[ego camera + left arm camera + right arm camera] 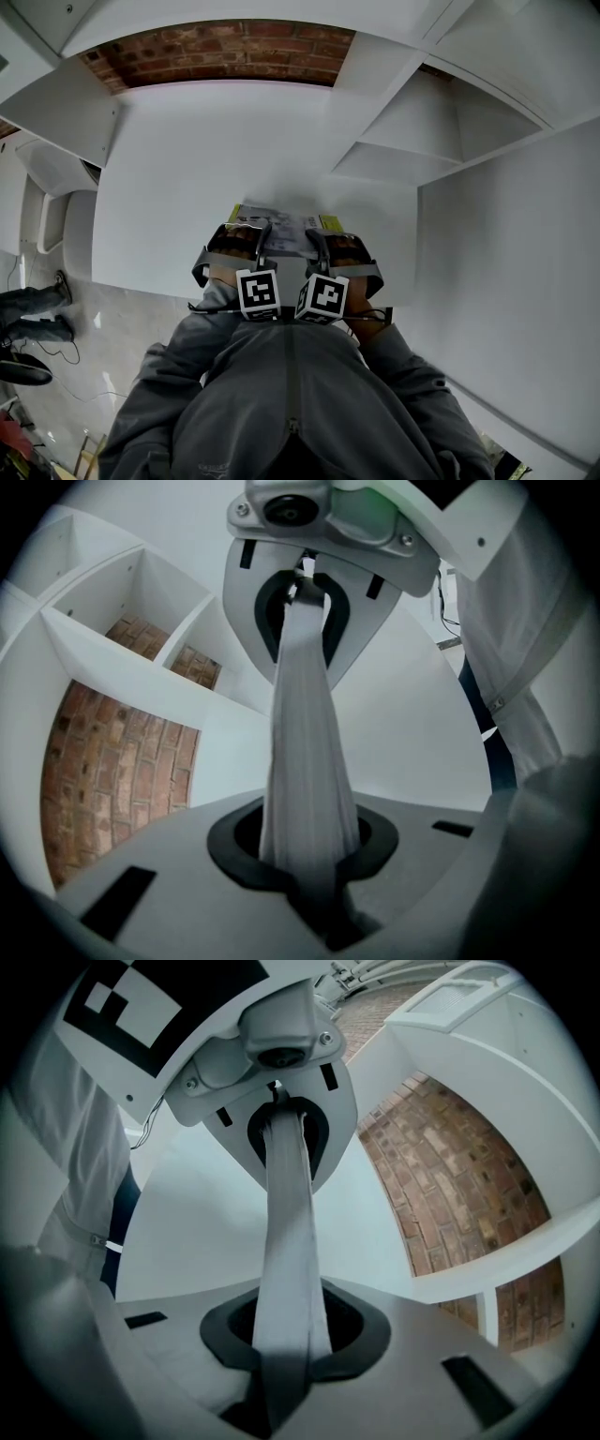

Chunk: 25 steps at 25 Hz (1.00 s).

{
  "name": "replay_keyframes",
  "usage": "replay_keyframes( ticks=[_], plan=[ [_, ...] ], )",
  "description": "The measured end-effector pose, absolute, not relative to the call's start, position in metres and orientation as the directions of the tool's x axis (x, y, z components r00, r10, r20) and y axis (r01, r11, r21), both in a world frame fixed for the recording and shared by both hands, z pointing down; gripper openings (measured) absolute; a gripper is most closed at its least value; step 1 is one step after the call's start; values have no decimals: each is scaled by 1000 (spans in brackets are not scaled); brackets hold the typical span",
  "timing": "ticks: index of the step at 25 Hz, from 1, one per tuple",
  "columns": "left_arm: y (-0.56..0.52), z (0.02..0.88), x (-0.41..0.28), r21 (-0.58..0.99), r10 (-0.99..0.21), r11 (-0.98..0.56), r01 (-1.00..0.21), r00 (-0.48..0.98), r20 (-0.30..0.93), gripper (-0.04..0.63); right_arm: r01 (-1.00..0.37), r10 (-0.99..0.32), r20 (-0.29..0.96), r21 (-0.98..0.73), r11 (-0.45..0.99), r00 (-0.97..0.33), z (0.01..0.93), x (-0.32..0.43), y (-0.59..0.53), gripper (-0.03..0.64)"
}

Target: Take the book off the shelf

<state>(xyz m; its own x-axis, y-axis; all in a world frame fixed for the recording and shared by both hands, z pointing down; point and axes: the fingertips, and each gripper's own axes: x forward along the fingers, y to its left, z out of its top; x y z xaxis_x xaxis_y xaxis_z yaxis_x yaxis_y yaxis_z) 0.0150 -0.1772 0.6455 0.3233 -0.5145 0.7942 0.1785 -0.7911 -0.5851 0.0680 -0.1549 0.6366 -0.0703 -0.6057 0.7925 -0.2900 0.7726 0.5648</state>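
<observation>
Head view: the person's left claw (246, 246) and right claw (330, 246) sit side by side and hold the book (281, 223) between them, in front of a grey hooded top (291, 403). The book is clear of the shelf compartments (441, 141), over a white surface (187, 187).

Left gripper view: the jaws stand narrow, pinched on the book's edge. The book runs edge-on to the other claw; a brick wall (112, 780) shows behind.

Right gripper view: the jaws are likewise narrow, clamped on the opposite edge.
</observation>
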Motion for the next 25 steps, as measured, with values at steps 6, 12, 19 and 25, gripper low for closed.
replay_keyframes(
  ticks=[6, 12, 19, 25],
  plan=[
    [-173, 664, 13, -535, -470, -821, 201, 296, 832, 74, -270, -576, 813, 538, 798, -82, 658, 67, -152, 84],
    [-178, 677, 16, -515, -453, -833, 203, 286, 845, 74, -266, -556, 826, 519, 812, -86, 676, 70, -157, 84],
    [-182, 697, 19, -487, -427, -845, 219, 273, 862, 78, -261, -523, 849, 490, 832, -74, 698, 74, -160, 86],
    [-187, 712, 20, -460, -404, -863, 211, 260, 877, 87, -262, -507, 860, 477, 839, -60, 716, 76, -167, 92]
  ],
)
